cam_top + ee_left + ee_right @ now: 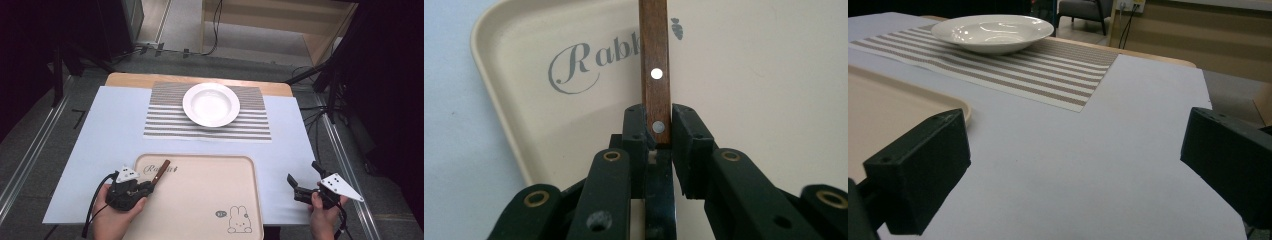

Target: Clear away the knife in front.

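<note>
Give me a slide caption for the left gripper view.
Left gripper clamps a wooden riveted handle above a beige Rabbit tray.

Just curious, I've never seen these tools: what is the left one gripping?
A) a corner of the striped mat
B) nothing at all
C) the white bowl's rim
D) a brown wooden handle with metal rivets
D: the left gripper has its jaws closed on a riveted wooden handle over the beige tray.
</note>
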`<state>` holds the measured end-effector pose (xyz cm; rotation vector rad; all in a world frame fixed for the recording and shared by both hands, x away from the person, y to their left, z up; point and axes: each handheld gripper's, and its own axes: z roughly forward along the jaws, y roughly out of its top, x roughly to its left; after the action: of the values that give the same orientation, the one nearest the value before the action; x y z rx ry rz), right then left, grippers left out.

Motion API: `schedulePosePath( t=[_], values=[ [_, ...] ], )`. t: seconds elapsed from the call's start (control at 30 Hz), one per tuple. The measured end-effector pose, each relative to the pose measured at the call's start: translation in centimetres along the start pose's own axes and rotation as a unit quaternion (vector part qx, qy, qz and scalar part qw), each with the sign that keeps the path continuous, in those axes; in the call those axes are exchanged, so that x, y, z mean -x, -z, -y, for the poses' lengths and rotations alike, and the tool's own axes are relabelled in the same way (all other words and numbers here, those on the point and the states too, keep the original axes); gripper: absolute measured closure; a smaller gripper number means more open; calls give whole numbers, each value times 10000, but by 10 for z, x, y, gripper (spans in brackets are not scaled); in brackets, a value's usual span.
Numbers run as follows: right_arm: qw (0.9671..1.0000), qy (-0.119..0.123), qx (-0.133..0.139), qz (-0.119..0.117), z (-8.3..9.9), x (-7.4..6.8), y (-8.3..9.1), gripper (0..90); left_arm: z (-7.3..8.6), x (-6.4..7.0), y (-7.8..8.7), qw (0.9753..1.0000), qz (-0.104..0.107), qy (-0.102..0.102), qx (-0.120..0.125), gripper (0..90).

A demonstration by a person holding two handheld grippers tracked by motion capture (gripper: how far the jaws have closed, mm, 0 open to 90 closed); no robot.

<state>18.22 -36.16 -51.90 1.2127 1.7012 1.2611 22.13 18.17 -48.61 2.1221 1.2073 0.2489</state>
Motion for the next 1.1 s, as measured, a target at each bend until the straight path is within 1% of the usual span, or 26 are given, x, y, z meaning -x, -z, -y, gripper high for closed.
schedulePosePath(
  t=[0.1, 0.17, 0.2, 0.27, 0.33, 0.37, 0.4, 0.47, 0.5, 0.53, 0.57, 0.6, 0.63, 0.67, 0.7, 0.73, 0.8, 0.87, 0.97, 1.03, 1.1],
  values=[
    [10000, 11, -12, 1, 0, 0, 0, 0, 2, 0, -1, 10000, -77, -5, -39, 771],
    [10000, 9, -12, 15, 0, 0, 0, 0, 4, 0, -3, 9999, -102, 33, -77, 770],
    [10000, 9, -12, 15, 0, 0, 0, 0, 4, 0, -3, 9999, -105, 46, -46, 770],
    [10000, 0, -6, 15, 0, 0, 0, 0, 4, 0, -3, 9999, -108, 43, -75, 769],
    [10000, 16, -9, 14, 0, 0, -1, 0, 4, 0, -3, 9999, -50, 26, -116, 765],
    [10000, 7, -7, 22, 0, 0, -1, 0, 3, -2, -2, 9999, -1, 110, -31, 700],
    [10000, 7, -7, 22, 0, 0, -1, 0, 3, -2, -2, 9999, -1, 110, -31, 670],
    [10000, -31, -12, 25, 0, 0, 0, 0, -1, -4, 1, 9998, 38, 172, 110, 659],
    [10000, -29, 0, 25, 0, 0, 0, 0, -4, -4, 4, 9995, 67, 199, 216, 672],
    [10000, -29, 0, 25, 0, 0, 0, 0, -7, -4, 7, 9993, 131, 183, 310, 672],
    [10000, -31, -4, 26, 0, 0, 0, 0, -10, -3, 8, 9990, 203, 135, 378, 716],
    [10000, 10, -11, 24, 0, 0, -1, 0, -17, 1, 8, 9984, 365, 3, 431, 814],
    [10000, 10, -11, 24, 0, 0, -1, 0, -17, 1, 8, 9984, 365, 3, 431, 854],
    [10000, 14, -13, 24, 0, 0, -1, 0, -19, 3, 7, 9982, 407, -65, 430, 854],
    [10000, -8, -11, 27, 0, 0, 0, 0, -23, 7, 1, 9979, 490, -210, 365, 899],
    [10000, -8, -11, 27, 0, 0, 0, 0, -23, 7, 1, 9979, 490, -210, 365, 900],
    [10000, -17, -6, 23, 0, 0, 0, 0, -26, 9, -7, 9980, 469, -343, 237, 900],
    [10000, -5, -12, 27, 0, 0, -1, 0, -28, 9, -15, 9981, 454, -386, 123, 900],
    [10000, 1, -11, 22, 0, 0, 0, 0, -28, 9, -26, 9985, 262, -475, -73, 900],
    [10000, 1, -12, 21, 0, 0, 0, 0, -27, 7, -28, 9986, 224, -457, -110, 900],
    [10000, 2, -18, 19, 0, 0, 0, 0, -25, 5, -28, 9985, 118, -509, -158, 900]
  ],
)
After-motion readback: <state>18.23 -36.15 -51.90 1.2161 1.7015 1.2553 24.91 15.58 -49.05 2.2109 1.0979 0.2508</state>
